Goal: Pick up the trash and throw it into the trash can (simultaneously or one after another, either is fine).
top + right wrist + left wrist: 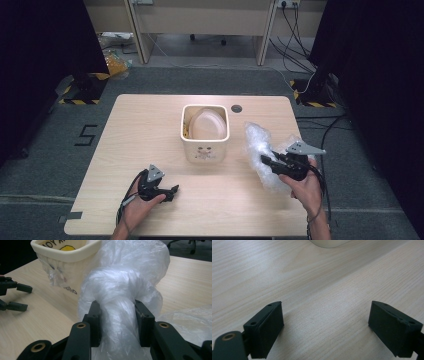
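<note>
One plastic bag (260, 150), one bin (205, 134), two tongs (172, 191)

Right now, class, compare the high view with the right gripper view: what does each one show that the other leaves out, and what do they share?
High view alone: the pale domed lid inside the cream square plastic bin, a grey carpeted floor and the right hand.

Right gripper view alone: the crumpled clear plastic bag is knotted, both black pads press its twisted neck, and there is dark lettering on the bin wall.

Shared: the light wooden table, bin, bag, the right gripper and the open left gripper.
</note>
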A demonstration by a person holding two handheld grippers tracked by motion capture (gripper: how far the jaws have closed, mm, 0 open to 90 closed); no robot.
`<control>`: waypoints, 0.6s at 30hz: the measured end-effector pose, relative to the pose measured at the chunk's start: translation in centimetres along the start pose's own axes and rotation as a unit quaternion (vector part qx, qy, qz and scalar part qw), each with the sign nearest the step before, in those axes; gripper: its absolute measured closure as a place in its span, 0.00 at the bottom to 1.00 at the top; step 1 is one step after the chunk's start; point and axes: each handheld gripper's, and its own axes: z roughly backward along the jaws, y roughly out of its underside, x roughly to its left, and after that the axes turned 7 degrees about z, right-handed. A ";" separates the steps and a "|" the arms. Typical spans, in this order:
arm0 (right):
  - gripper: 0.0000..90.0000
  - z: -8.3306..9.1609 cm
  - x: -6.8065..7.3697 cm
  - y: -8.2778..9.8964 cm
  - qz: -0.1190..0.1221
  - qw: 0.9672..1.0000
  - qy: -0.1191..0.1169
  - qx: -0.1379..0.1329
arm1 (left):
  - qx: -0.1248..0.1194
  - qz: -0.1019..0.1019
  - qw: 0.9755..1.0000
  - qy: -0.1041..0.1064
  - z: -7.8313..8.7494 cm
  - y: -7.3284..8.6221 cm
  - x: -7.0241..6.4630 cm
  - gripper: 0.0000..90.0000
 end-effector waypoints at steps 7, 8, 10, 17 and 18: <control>0.72 0.4 0.1 -1.7 0.008 1.000 0.001 -0.017 | -0.001 0.000 1.000 0.001 0.0 0.0 0.0 0.13; 0.72 0.5 0.0 -2.0 0.011 1.000 0.002 -0.020 | 0.000 0.000 1.000 0.001 0.0 0.0 0.0 0.13; 0.72 0.7 0.1 -2.8 0.017 1.000 0.001 -0.022 | -0.001 -0.001 1.000 0.001 0.0 0.0 0.0 0.13; 0.72 0.9 0.3 -5.4 0.037 0.999 -0.003 -0.031 | 0.000 -0.001 1.000 0.001 0.0 0.0 0.0 0.13; 0.71 0.9 0.3 -5.7 0.039 0.999 -0.003 -0.031 | 0.000 -0.001 1.000 0.001 0.0 0.0 0.0 0.13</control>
